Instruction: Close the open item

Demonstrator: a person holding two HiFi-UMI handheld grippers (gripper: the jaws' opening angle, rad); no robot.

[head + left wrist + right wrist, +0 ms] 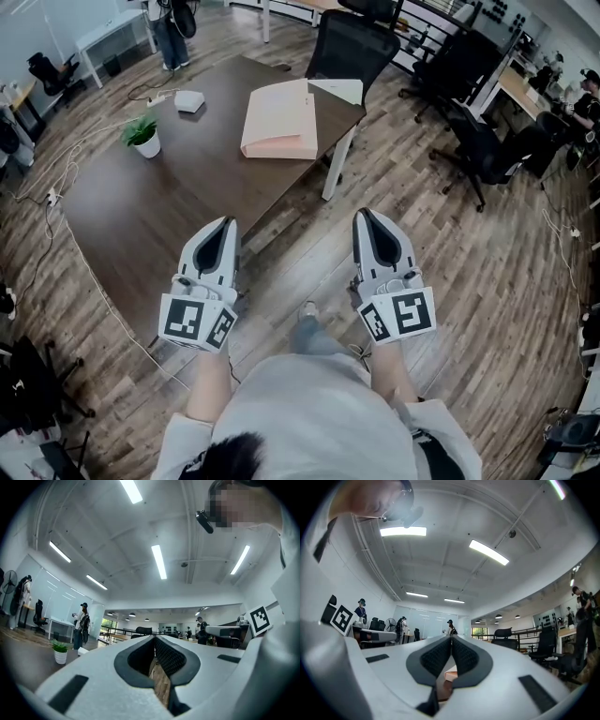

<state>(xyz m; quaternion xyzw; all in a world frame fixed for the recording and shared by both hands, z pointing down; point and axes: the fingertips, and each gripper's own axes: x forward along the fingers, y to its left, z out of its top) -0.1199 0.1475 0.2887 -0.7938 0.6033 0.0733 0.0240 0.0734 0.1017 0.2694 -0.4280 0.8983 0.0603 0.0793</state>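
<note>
A pale pink flat box or folder [279, 120] lies on the far right part of the dark wooden table [159, 202], with a white flap or sheet [337, 89] at its far edge. A bit of its pink shows low through the jaws' gap in the right gripper view [453, 674]. My left gripper [225, 223] [154, 638] is shut and empty, held over the table's near edge. My right gripper [364, 214] [451, 637] is shut and empty too, over the wooden floor to the right of the table. Both are well short of the pink item.
A small potted plant [143, 136] and a white box [189, 101] stand on the table's far left. A black office chair [352, 47] sits behind the table, with more chairs [478, 141] to the right. Cables [66, 178] trail on the floor at left. A person [171, 33] stands far back.
</note>
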